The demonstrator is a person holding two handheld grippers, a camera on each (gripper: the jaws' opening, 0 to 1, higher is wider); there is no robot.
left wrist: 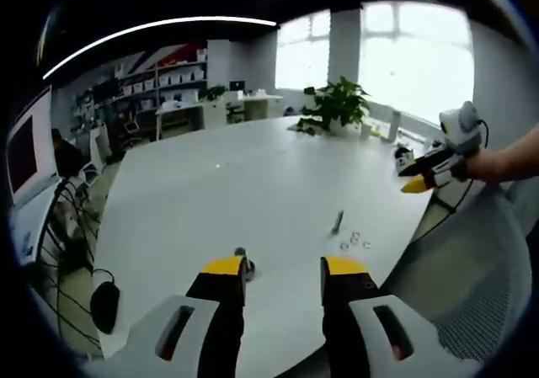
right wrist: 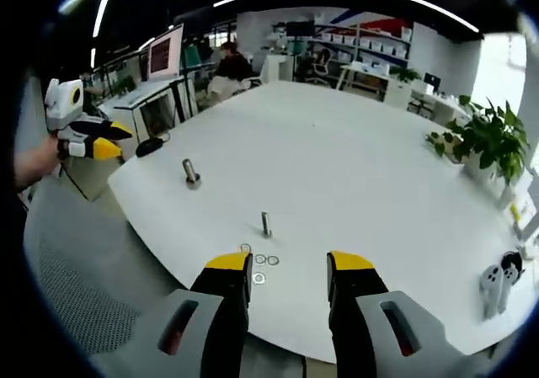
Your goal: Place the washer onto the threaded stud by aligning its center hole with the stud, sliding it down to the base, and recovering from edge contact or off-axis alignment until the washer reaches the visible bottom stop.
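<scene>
Two threaded studs stand upright on the white table (right wrist: 354, 159). One stud (right wrist: 266, 224) rises just ahead of my right gripper (right wrist: 289, 264), which is open and holds nothing. Several small washers (right wrist: 259, 261) lie flat on the table between that stud and my yellow fingertips (right wrist: 229, 263). The second stud (right wrist: 191, 173) stands farther left. In the left gripper view, that second stud (left wrist: 242, 256) sits close to the left fingertip of my open, unloaded left gripper (left wrist: 285, 268). The first stud (left wrist: 338, 220) and the washers (left wrist: 354, 240) lie ahead to the right.
The right gripper (left wrist: 429, 172) is held by a hand off the table's right edge; the left gripper (right wrist: 91, 138) hovers off the left edge. A potted plant (right wrist: 487, 138) and two white controllers (right wrist: 497, 281) sit at the far side. A mesh chair (left wrist: 472, 277) stands by the table edge.
</scene>
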